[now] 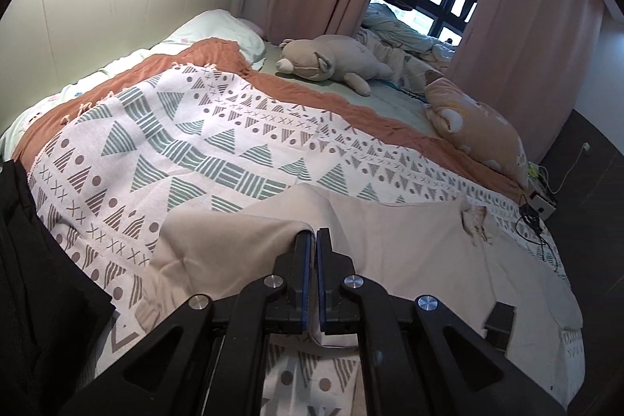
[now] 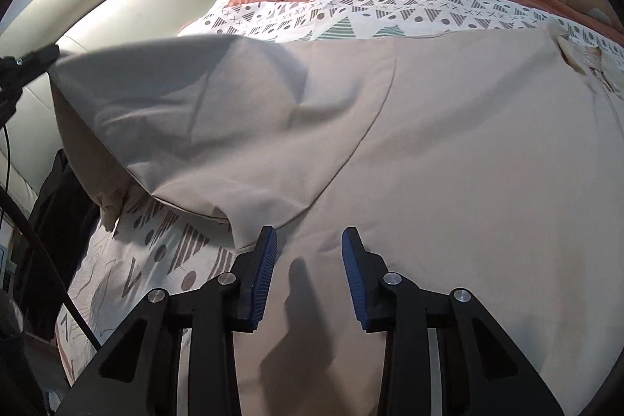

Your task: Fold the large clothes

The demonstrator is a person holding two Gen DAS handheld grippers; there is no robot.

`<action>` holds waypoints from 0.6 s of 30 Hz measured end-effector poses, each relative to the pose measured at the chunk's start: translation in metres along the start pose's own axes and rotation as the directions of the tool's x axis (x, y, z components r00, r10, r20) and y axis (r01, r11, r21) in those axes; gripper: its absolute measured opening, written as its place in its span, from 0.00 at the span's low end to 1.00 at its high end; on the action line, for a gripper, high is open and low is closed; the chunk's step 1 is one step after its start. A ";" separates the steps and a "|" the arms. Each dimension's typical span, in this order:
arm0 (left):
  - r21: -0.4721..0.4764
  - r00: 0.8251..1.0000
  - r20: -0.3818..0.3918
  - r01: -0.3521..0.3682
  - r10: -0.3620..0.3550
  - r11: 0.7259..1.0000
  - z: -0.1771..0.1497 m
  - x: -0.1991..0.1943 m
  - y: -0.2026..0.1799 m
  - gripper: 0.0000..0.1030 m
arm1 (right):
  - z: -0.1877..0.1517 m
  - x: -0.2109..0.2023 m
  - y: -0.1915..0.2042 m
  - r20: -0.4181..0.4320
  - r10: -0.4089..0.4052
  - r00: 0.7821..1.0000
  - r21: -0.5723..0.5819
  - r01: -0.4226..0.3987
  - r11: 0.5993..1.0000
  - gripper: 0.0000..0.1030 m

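Across the near edge of the bed (image 1: 241, 127), on the patterned blanket (image 1: 187, 143), lay the beige garment (image 2: 429, 151), spread flat for most of its width. Its long axis ran along that edge, from a lifted sleeve end on the left to the collar (image 2: 585, 61) far off toward the right side of the bed.

The left gripper (image 1: 314, 234) was pinched tight on the sleeve (image 1: 234, 240), its jaws all but touching with a fold of cloth caught between them; in the right wrist view that sleeve hung raised off the blanket, stretched up to the left gripper at the frame's left border. The right gripper (image 2: 310, 240) stood partly open just above the garment's body beside the armpit seam, pads apart and clamping nothing that I could see.

So the held sleeve lay to the left of the right gripper, and the flat body lay ahead and to the right. Judging by this, the fold would carry the sleeve rightward over the body, with the right gripper nearer to pin it.
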State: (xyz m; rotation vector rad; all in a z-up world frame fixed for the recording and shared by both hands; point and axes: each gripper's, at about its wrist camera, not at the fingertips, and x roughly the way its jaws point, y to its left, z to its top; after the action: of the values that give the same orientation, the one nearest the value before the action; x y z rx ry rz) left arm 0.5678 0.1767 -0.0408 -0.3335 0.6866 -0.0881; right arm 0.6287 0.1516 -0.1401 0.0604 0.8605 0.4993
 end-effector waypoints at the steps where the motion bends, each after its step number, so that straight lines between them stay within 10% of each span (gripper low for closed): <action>1: 0.007 1.000 -0.005 0.016 -0.016 1.000 0.001 -0.002 -0.004 0.05 | 0.000 0.007 0.004 -0.011 0.001 1.000 -0.007 -0.002 1.000 0.31; 14: 0.079 0.981 -0.056 0.188 -0.184 0.979 -0.004 -0.007 -0.070 0.05 | 0.016 0.017 -0.012 -0.071 0.079 0.994 0.107 -0.071 0.992 0.32; 18: 0.115 0.972 -0.081 0.227 -0.219 0.967 -0.012 -0.008 -0.098 0.05 | 0.011 -0.020 -0.040 -0.016 0.033 0.999 0.154 -0.030 0.988 0.73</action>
State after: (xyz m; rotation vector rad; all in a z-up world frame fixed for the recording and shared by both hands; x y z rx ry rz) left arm 0.5568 0.0823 -0.0126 -0.2888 0.7057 -0.3568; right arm 0.6419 0.1092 -0.1289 0.2114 0.9160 0.4626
